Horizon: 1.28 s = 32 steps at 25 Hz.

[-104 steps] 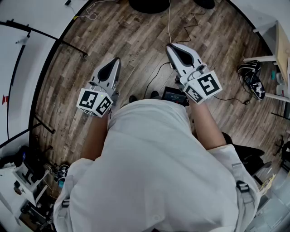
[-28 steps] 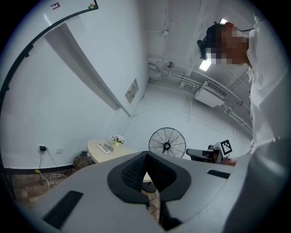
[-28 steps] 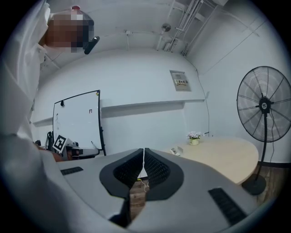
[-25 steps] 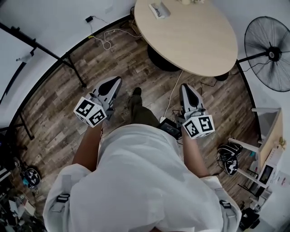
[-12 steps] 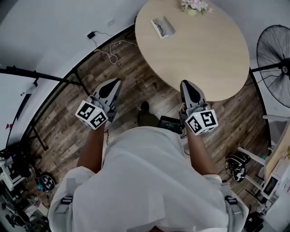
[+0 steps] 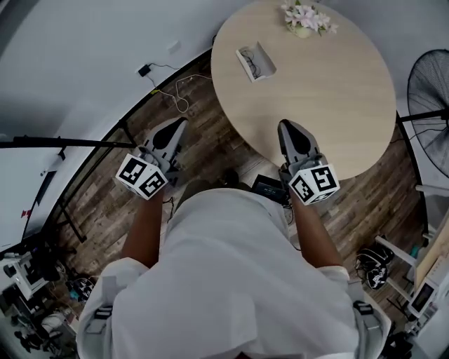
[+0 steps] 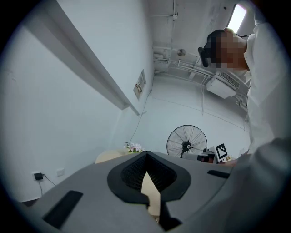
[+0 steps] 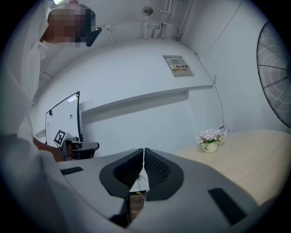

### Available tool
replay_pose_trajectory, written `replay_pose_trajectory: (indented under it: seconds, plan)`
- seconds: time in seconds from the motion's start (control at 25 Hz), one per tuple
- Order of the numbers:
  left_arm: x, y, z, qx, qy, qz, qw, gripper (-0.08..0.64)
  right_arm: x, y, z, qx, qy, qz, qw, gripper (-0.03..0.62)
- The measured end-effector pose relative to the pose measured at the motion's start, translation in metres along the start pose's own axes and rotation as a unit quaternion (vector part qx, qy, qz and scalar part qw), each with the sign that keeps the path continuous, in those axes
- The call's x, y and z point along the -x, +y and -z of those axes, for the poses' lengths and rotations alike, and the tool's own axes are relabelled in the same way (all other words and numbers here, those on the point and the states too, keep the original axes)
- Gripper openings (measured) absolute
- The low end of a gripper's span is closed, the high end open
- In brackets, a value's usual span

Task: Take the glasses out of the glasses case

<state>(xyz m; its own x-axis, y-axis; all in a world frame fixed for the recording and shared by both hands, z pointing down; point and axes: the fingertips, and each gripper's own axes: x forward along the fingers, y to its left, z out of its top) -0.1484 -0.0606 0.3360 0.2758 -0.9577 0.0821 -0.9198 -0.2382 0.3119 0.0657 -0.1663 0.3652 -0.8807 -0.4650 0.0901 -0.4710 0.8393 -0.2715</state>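
As seen from the head view, the left tool [image 6: 178, 127] is held out over the wooden floor [image 6: 98, 182], short of the round worktop [image 6: 330, 84]. In the left gripper view its jaws are observed drawn together at the tip, and nothing is gripped between them. The glasses case [image 6: 255, 62] is found lying open on the far left part of the worktop, well apart from both tools, and the glasses [image 6: 251, 59] are seen inside it. The right tool [image 6: 288, 127] is held with its tip over the near edge of the worktop. In the right gripper view its jaws are closed to a thin slit and are empty. A pot of flowers [image 6: 306, 18] is noted at the far edge. A standing fan [image 6: 429, 91] is recorded beyond the worktop on the right.
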Motion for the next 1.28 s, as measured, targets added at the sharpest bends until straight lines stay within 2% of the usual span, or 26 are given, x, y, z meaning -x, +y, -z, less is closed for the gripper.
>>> replay_pose_trajectory:
  seconds: [0.32, 0.56, 0.72, 0.84, 1.04, 1.28]
  plan:
    - [-0.052, 0.014, 0.004, 0.014, 0.0, 0.058, 0.9982, 0.012, -0.019, -0.02, 0.003, 0.013, 0.016, 0.021, 1.0, 0.026]
    - [-0.123, 0.06, 0.007, 0.032, 0.013, 0.097, 0.9947, 0.012, -0.042, -0.066, -0.005, 0.023, 0.015, 0.082, 0.996, 0.026]
    - [-0.176, 0.09, 0.001, 0.042, 0.034, 0.144, 0.9881, 0.012, -0.067, -0.093, -0.013, 0.007, 0.023, 0.132, 0.991, 0.026]
    - [-0.218, 0.12, -0.002, 0.048, 0.039, 0.17, 0.9835, 0.012, -0.101, -0.108, -0.02, 0.007, 0.032, 0.151, 0.988, 0.026]
    - [-0.273, 0.158, 0.002, 0.063, 0.06, 0.205, 0.9748, 0.012, -0.155, -0.117, -0.015, 0.016, 0.087, 0.158, 0.983, 0.026]
    - [-0.321, 0.182, 0.01, 0.035, 0.08, 0.248, 0.9649, 0.012, -0.213, -0.137, -0.003, 0.035, 0.145, 0.156, 0.977, 0.028]
